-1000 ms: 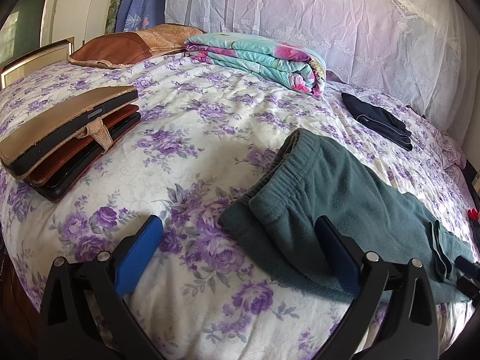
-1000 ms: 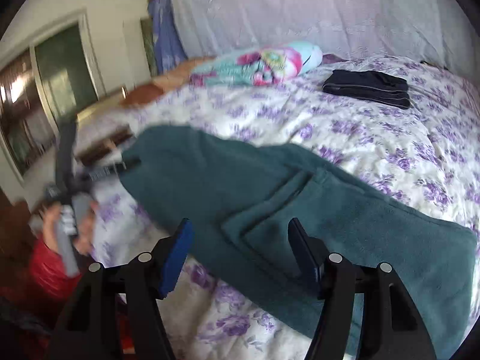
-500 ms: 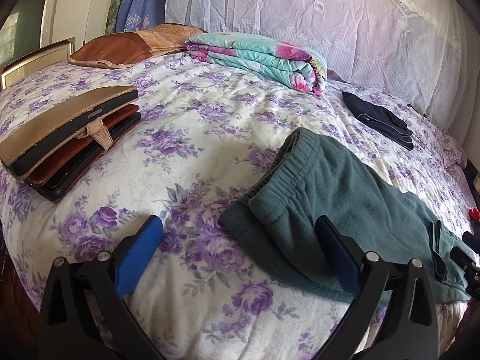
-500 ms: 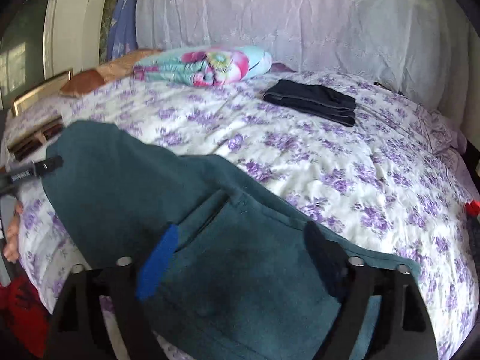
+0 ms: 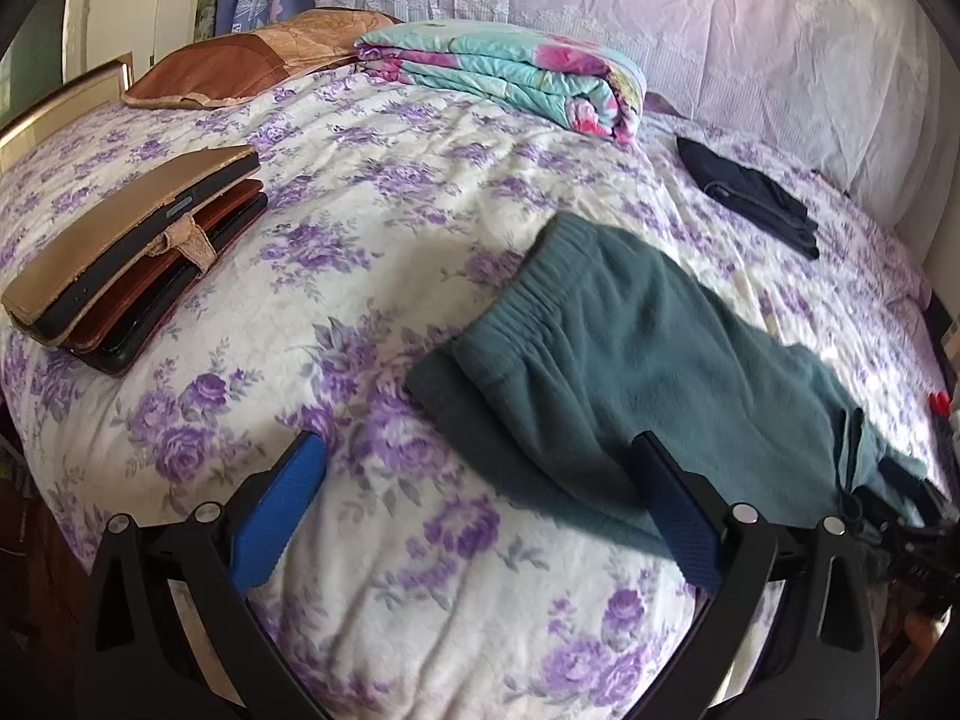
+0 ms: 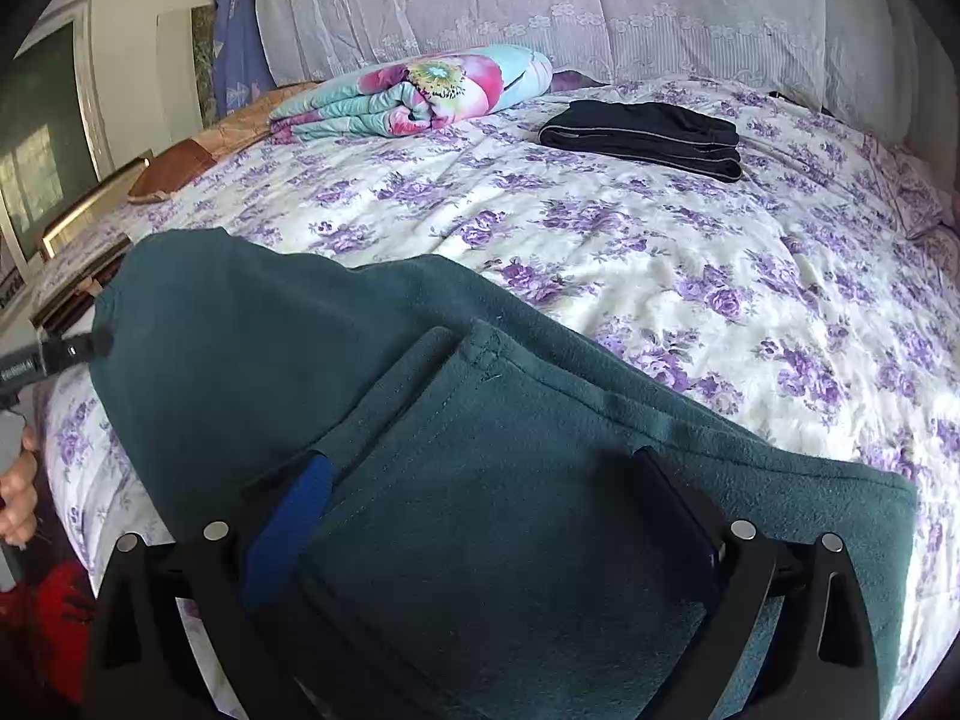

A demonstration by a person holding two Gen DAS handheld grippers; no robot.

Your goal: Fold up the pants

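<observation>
**Teal pants on the flowered bed, both my grippers wide**

I hold my left gripper (image 5: pixel 480 516) low above the white bedspread with purple flowers (image 5: pixel 372 192). Its blue-padded fingers (image 5: pixel 279 516) stand wide apart and hold nothing. The right one of them is over the near edge of the teal fleece pants (image 5: pixel 630 354), but I cannot tell if it touches the cloth.

The pants lie flat near the front edge of the bed, with the elastic waistband (image 5: pixel 540 276) turned toward the middle of the bed.

My right gripper (image 6: pixel 486 516) is over the same pants (image 6: pixel 480 450), above a sewn pocket seam. Its fingers (image 6: pixel 288 516) are also wide, with no cloth between them.

Farther on the bed lie a folded dark navy garment (image 6: pixel 648 132), a folded turquoise quilt with pink flowers (image 5: pixel 510 72), a brown patchwork pillow (image 5: pixel 240 66) and a stack of tan and brown leather cases (image 5: pixel 132 252).
</observation>
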